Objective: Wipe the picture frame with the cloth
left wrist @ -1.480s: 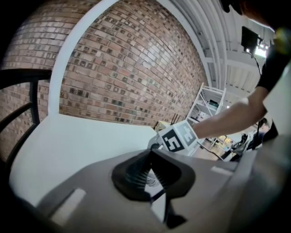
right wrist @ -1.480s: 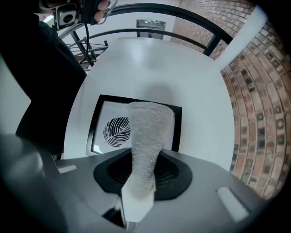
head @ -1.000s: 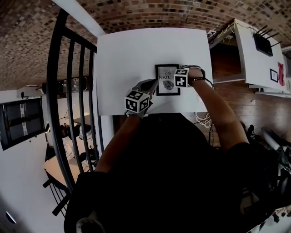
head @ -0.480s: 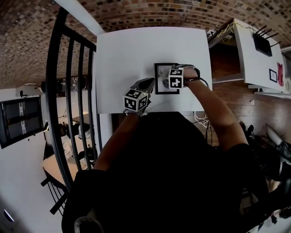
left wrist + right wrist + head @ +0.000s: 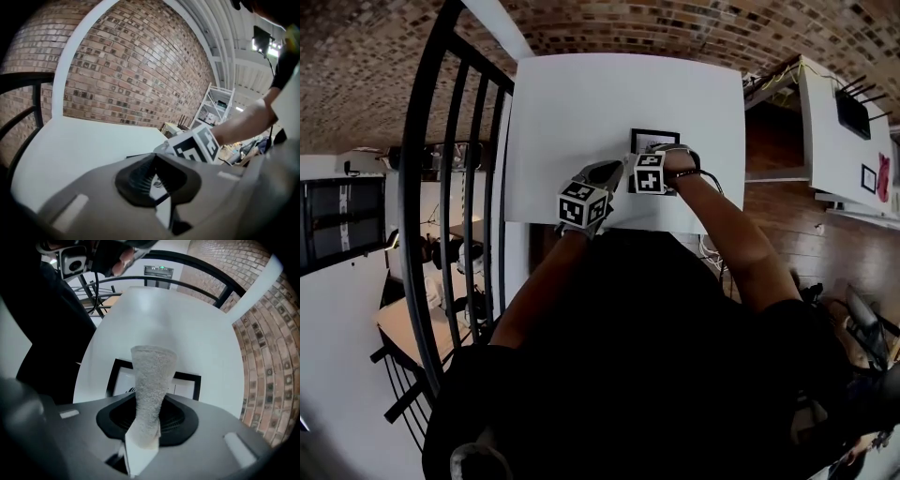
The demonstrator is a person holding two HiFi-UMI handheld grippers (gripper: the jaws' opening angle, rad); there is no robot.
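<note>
A black picture frame (image 5: 654, 139) with a white mat lies flat on the white table (image 5: 581, 103). My right gripper (image 5: 637, 167) hangs over its near left part, shut on a grey cloth. In the right gripper view the cloth (image 5: 152, 376) sticks out from the jaws (image 5: 150, 418) and drapes over the frame (image 5: 187, 378). My left gripper (image 5: 609, 172) rests just left of the frame, its jaws (image 5: 157, 180) closed to a thin slit with nothing seen between them. The right gripper's marker cube (image 5: 197, 144) shows close beyond it.
A black metal railing (image 5: 450, 187) runs along the table's left side. A brick wall (image 5: 628, 23) stands behind the table. To the right, a white shelf (image 5: 834, 103) stands on the wooden floor. The table's near edge (image 5: 609, 225) is right below the grippers.
My right gripper has slid left across the frame with the cloth, and now covers the print. The left gripper has stayed where it was beside the frame.
</note>
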